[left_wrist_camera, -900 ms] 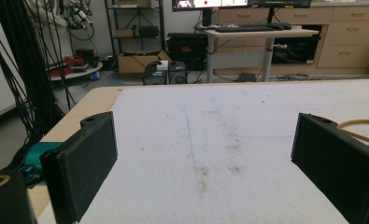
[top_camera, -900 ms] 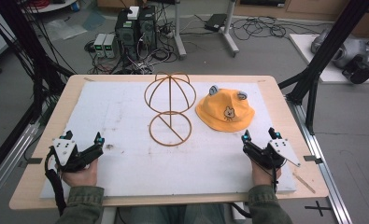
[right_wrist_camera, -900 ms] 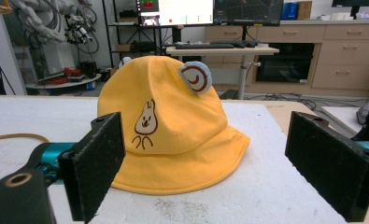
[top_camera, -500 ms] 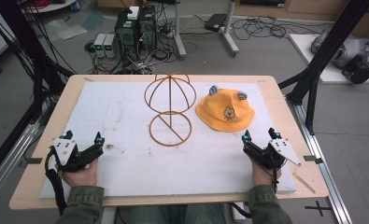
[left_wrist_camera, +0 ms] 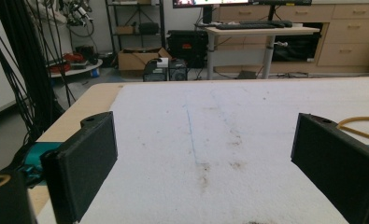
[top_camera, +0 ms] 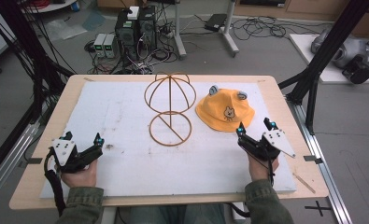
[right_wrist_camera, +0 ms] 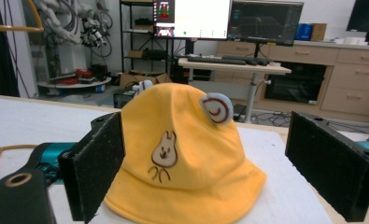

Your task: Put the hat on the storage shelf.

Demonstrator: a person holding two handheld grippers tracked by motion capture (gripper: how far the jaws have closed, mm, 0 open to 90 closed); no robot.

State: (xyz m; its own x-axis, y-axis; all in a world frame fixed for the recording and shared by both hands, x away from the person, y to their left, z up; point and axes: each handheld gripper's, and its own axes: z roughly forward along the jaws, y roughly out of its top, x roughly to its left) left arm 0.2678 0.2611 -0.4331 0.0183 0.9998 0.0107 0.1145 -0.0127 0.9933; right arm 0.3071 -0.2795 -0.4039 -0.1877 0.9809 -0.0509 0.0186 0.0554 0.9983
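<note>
**Yellow bucket hat sits just ahead of the open right gripper**

High view: the yellow bucket hat (top_camera: 225, 112) lies crown up on the white foam mat (top_camera: 126, 102) that covers the wooden table (top_camera: 74, 86), in the far right part of the mat. It has two grey-blue ears and a small animal face on the side turned toward the person. The right gripper (top_camera: 254, 128) rests near the mat's right edge, held in the person's right hand (top_camera: 262, 164); its jaws stand apart and point toward the hat's near brim, close to it but not touching. Just left of the hat stands a wire hat stand (top_camera: 169, 109), a dome of thin hoops above a ring base that lies flat on the mat. The left gripper (top_camera: 82, 139) rests near the mat's left edge, well apart from the hat and the stand, its jaws wide with nothing between them.

Left gripper view: both black jaws are spread wide over the bare, stained mat. A curve of the stand's wire shows at the right, behind the right jaw.

Right gripper view: the hat (right_wrist_camera: 184, 158) stands straight ahead between the two wide-set jaws. Its brim lies flat on the mat and neither pad presses on it.
</note>
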